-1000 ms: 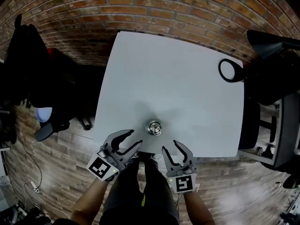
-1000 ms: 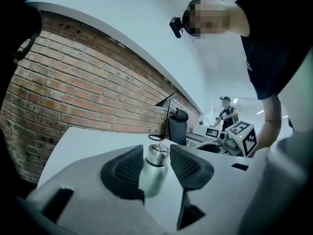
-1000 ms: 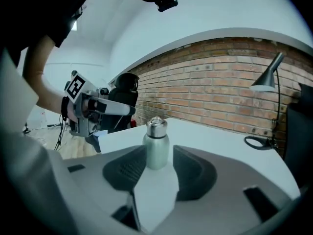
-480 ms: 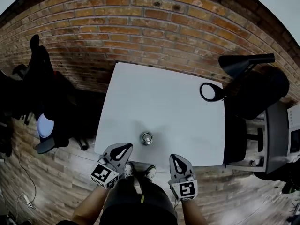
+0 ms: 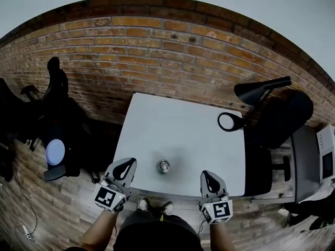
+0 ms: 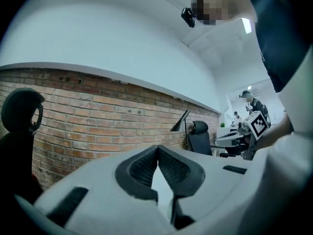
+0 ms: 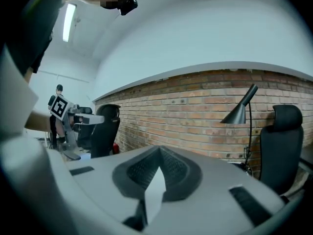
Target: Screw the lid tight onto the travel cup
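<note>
**Operator:** Where is the cup, and can you see the lid?

**Spotter:** Your travel cup (image 5: 164,166) stands upright near the front edge of the table, roughly midway between your two grippers and touching neither. From above it is a small shiny round top with a dark middle. I can't tell whether the lid already sits on it, and I see no loose lid on the table.

**Operator:** How will it handle?

**Spotter:** It looks like polished metal, so I judge it stiff, smooth and probably slippery. It may be light enough to spin or tip if you twist only the top. Clamp the body across its round wall with one gripper and take the lid by its rim with the other.

**Operator:** And my grippers?

**Spotter:** Your left gripper (image 5: 129,163) and your right gripper (image 5: 206,174) both have their jaws pressed together with nothing between them. Both hang just off the near edge of the table, one on each side of the cup. You need to spread the jaws before you reach in.

**Operator:** What is around me?

**Spotter:** The white table (image 5: 178,124) is flat and carries the cup plus a black ring (image 5: 229,121) at its far right corner, below a black lamp (image 5: 255,92). A brick wall (image 5: 157,41) runs behind it. Black office chairs stand on both sides, and there is wooden floor (image 5: 47,203) underfoot.
</note>
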